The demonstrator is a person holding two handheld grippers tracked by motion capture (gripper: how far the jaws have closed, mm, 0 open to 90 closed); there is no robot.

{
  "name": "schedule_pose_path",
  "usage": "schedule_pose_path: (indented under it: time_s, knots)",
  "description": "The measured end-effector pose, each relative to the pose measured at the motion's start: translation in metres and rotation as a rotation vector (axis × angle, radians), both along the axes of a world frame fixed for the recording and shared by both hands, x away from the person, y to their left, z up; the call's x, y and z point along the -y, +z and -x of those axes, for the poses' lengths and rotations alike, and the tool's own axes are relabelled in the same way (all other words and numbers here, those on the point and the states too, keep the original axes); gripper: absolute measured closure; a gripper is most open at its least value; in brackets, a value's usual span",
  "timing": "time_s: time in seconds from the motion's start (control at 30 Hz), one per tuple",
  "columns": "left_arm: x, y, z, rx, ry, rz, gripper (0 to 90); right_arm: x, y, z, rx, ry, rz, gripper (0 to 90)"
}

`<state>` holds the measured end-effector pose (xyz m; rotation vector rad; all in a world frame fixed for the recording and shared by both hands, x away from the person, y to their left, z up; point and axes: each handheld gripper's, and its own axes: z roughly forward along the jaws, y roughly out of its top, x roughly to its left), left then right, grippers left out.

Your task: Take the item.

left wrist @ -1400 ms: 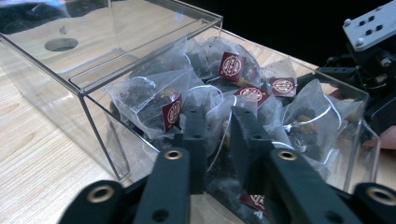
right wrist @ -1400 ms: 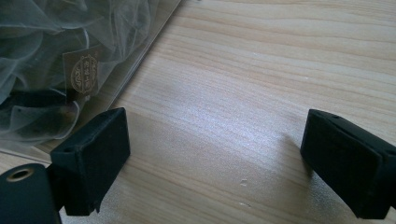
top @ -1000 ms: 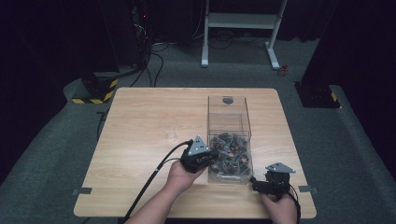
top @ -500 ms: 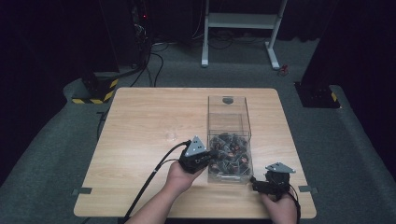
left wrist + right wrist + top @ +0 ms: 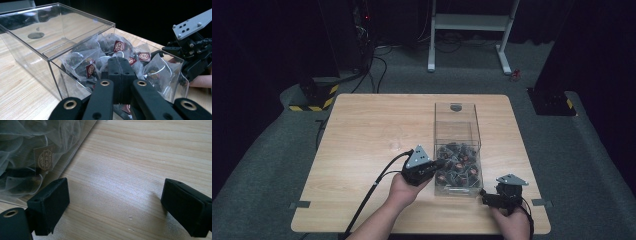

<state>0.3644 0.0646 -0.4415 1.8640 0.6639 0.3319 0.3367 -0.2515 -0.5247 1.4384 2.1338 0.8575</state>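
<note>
- Nothing much has moved since the earlier frames: left hand-held gripper (image 5: 438, 164) sits at the same spot on the box's left wall, right hand-held gripper (image 5: 486, 194) is unchanged near the front right corner of the tabletop (image 5: 372, 130).
- Left hand-held gripper: jaws pressed together, pads meeting flat in the left gripper view, nothing visible between them. Tips point over the near left rim of the clear box (image 5: 53, 53), right above the tea bags (image 5: 117, 47).
- Cannot tell whether the closed tips touch a bag or just hang over the pile.
- Clear box (image 5: 457, 145): open-topped, long side running front to back, right of the tabletop's centre, its near end close to the front edge.
- Tea bags (image 5: 458, 165): see-through pyramid sachets with dark red square tags, heaped in the near half of the box; far half is bare, with a round dark spot by the far wall.
- Right hand-held gripper: jaws wide apart, nothing between them but bare wood in the right gripper view. It rests low just outside the box's near right corner.
- Right gripper view: left finger (image 5: 50, 202) lies just beside the box wall, a tagged bag (image 5: 45, 158) visible through it.
- Black cable (image 5: 377, 185) trails from the left hand-held gripper back to the front edge.
</note>
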Motion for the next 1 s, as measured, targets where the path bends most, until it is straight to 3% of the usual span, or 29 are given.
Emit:
schedule_pose_path:
  time_s: [0.47,1.0]
  knots:
    - [-0.013,0.011,0.000,0.020,0.028,0.055,90.0,0.000,0.000,0.000,0.000,0.000,0.000,7.9]
    - [-0.025,0.019,0.002,0.043,0.048,0.081,90.0,0.000,0.000,0.000,0.000,0.000,0.000,7.9]
